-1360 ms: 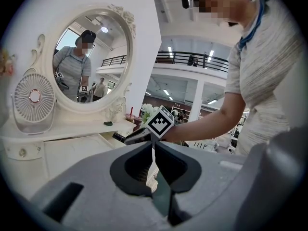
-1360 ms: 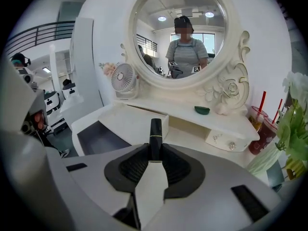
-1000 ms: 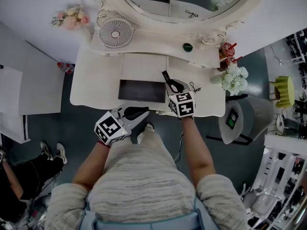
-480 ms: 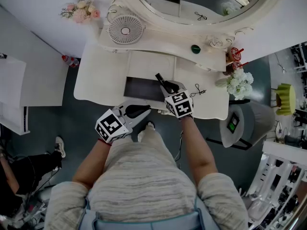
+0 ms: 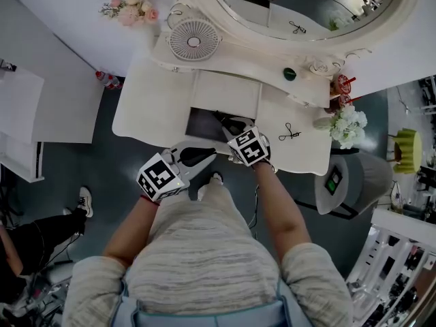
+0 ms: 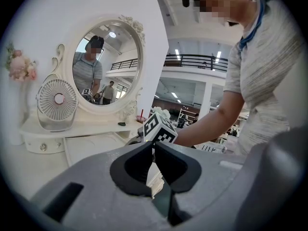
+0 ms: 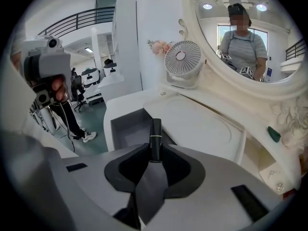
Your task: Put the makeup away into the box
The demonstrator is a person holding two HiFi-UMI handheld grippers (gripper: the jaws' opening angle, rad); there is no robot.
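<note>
Jaws of the right gripper point(image 7: 155, 150) are pinched on a slim black makeup tube point(image 7: 155, 131) with a thin gold band, its upper end projecting past the jaw tips. In the head view the right gripper point(image 5: 228, 122) holds the tube point(image 5: 221, 117) over the open box point(image 5: 199, 122) — a dark recess in the white vanity table point(image 5: 153, 111), beside the pale panel point(image 5: 228, 94). Contact between tube and box cannot be determined. The left gripper point(image 6: 153, 147) is pressed together with nothing between its jaws — it sits at the table's front edge, near the right gripper. A small fan point(image 5: 194, 41) stands on the rear shelf.
</note>
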